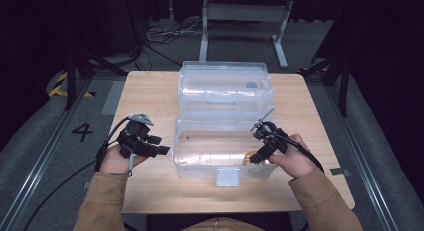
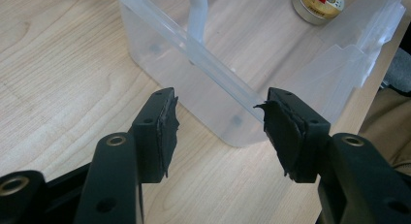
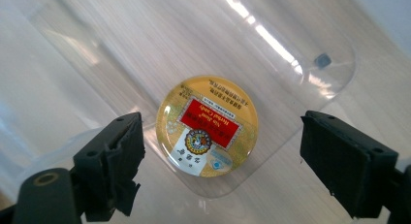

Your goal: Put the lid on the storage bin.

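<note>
Clear plastic storage box (image 1: 223,156) w/ hinged lid open sits mid light wood tabletop (image 1: 150,91). Inside, near its front right corner, lies a round, flat gold tin w/ red label (image 3: 207,126). Right gripper (image 3: 220,158) is lowered into the box, jaws wide apart either side of the tin, not touching it. Left gripper (image 2: 218,132), jaws apart & empty, hovers just outside the box's left wall. Tin looks light, rigid, prob. slippery on its glossy domed top; best gripped across its rim.
</note>
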`<state>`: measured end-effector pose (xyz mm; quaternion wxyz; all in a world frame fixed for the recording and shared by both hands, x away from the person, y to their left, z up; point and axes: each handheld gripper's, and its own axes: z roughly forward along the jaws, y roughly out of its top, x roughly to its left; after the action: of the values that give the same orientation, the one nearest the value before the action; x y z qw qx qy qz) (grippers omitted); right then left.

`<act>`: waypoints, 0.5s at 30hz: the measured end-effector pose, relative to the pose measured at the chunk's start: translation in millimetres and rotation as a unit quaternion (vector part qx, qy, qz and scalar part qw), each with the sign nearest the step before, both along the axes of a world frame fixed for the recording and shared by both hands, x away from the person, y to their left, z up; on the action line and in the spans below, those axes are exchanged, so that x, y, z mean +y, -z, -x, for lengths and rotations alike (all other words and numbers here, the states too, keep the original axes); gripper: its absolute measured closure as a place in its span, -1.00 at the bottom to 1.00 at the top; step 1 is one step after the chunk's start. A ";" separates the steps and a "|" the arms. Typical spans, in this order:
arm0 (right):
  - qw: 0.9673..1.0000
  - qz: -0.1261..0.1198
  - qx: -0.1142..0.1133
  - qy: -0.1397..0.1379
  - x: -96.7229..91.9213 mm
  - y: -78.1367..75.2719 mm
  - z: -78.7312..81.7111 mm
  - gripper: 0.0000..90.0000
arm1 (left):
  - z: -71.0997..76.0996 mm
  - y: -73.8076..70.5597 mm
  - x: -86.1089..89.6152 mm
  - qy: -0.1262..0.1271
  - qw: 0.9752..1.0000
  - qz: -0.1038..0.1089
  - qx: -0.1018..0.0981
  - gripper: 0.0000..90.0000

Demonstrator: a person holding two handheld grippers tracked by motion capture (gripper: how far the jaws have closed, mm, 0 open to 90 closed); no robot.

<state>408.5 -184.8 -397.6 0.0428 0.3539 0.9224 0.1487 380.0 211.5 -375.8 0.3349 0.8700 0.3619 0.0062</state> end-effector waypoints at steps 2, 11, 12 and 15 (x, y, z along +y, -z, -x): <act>1.000 -0.021 -0.001 -0.002 -3.3 -4.9 1.2 -0.63 | 0.2 -0.1 -0.8 0.002 1.000 -0.001 0.001 0.03; 0.996 -0.086 -0.013 -0.023 -14.4 -31.5 5.9 -0.62 | 0.6 -0.8 -1.8 0.008 1.000 0.000 -0.002 0.05; 0.996 -0.086 -0.013 -0.023 -14.4 -31.5 5.9 -0.62 | 0.6 -0.8 -1.8 0.008 1.000 0.000 -0.002 0.05; 0.994 -0.105 -0.018 -0.036 -15.8 -43.1 7.6 -0.56 | 0.5 -1.2 -1.3 0.007 1.000 0.001 -0.002 0.05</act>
<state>400.9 -200.7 -354.4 0.0168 0.3205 0.9127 0.2528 379.4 210.1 -374.6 0.3369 0.8719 0.3554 0.0052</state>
